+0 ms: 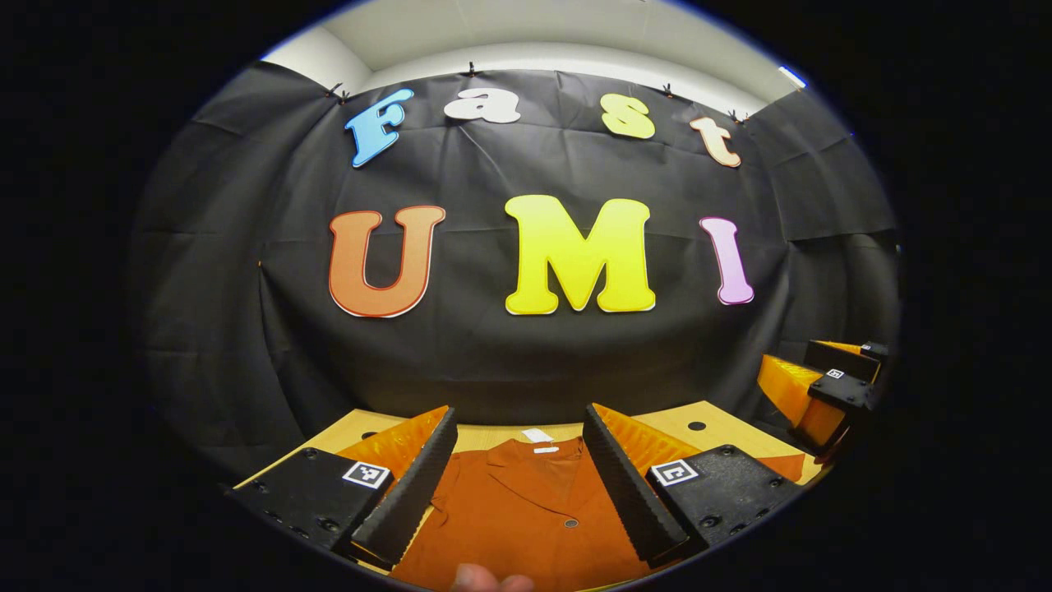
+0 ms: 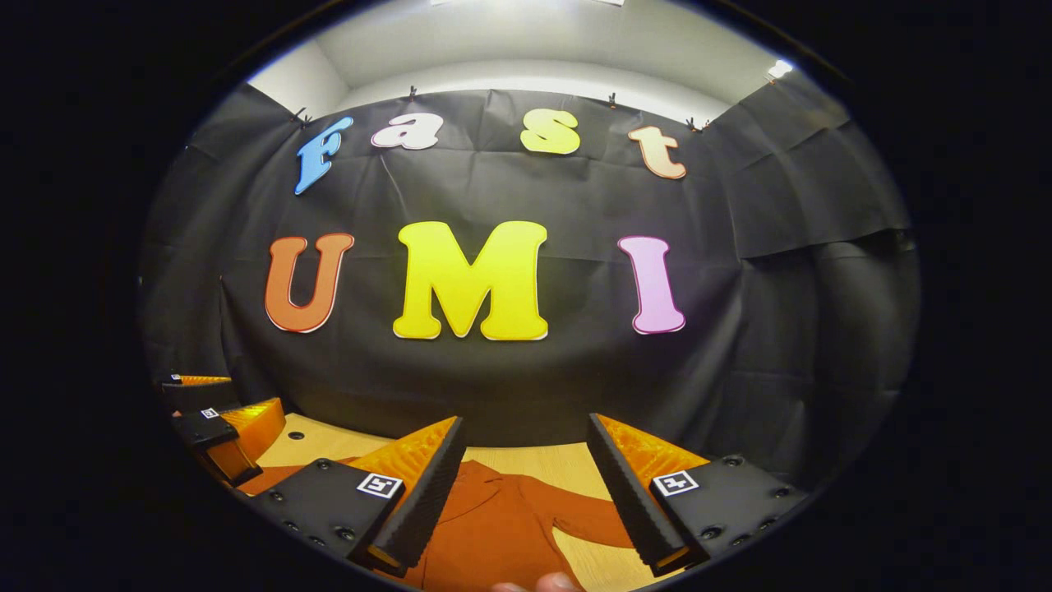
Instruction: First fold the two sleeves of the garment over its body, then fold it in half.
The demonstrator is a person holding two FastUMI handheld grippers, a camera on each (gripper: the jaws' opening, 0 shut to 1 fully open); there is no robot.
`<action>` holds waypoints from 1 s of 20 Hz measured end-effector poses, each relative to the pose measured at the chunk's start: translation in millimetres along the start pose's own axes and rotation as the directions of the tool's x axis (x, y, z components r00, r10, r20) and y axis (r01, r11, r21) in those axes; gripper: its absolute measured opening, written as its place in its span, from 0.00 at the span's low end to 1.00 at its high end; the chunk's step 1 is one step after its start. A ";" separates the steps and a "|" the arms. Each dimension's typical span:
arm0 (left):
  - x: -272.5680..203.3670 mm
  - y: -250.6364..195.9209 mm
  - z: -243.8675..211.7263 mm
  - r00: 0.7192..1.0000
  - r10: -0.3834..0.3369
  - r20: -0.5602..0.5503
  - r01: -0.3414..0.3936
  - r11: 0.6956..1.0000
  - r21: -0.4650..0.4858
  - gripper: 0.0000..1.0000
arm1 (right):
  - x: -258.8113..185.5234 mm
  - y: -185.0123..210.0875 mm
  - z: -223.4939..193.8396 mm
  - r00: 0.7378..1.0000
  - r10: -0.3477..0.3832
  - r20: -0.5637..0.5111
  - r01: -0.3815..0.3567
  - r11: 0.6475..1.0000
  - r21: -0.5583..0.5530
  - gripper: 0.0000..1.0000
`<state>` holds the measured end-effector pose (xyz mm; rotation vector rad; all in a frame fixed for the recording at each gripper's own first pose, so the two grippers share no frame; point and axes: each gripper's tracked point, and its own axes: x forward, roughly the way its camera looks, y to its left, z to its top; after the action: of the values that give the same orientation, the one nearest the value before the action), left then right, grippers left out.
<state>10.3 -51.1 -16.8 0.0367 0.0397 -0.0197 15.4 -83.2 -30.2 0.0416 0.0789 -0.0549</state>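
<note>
A rust-orange buttoned shirt (image 1: 526, 510) lies flat on the wooden table (image 1: 699, 419), collar toward the back wall with a white label at the neck. My left gripper (image 1: 519, 432) hovers open above its chest, nothing between the fingers. In the right gripper view the same shirt (image 2: 501, 526) spreads below, one sleeve (image 2: 575, 514) reaching out to the right. My right gripper (image 2: 526, 440) is open over that side, holding nothing. Each view catches the other gripper at its edge: the right gripper (image 1: 822, 390) at far right, the left gripper (image 2: 218, 423) at far left.
The table (image 2: 526, 460) ends at the black cloth wall close behind the shirt's collar. Small dark holes dot the tabletop (image 1: 696, 426). A fingertip (image 1: 485, 580) peeks in at the bottom of the left gripper view, and another fingertip (image 2: 551, 582) in the right gripper view.
</note>
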 end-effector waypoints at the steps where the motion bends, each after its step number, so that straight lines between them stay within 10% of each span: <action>1: -0.4 -1.1 0.2 1.000 0.000 -0.003 0.000 1.000 0.002 0.99 | 0.7 -2.4 -5.3 1.000 -0.001 -0.014 0.001 1.000 -0.001 0.93; 12: 6.3 -9.1 -5.1 1.000 -0.008 -0.024 0.009 0.999 0.031 0.99 | 5.9 -154.9 -88.6 0.938 -0.238 -0.253 0.247 0.969 0.004 0.94; 20: 9.7 -18.1 -18.8 0.997 0.013 -0.082 -0.007 0.997 0.074 0.99 | -2.9 -242.4 -224.3 0.732 -0.255 -0.632 0.359 0.932 0.041 0.94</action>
<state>18.9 -68.7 -36.5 0.1119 0.1217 -0.0099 -18.6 -315.0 -263.0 0.2103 0.7506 -0.3863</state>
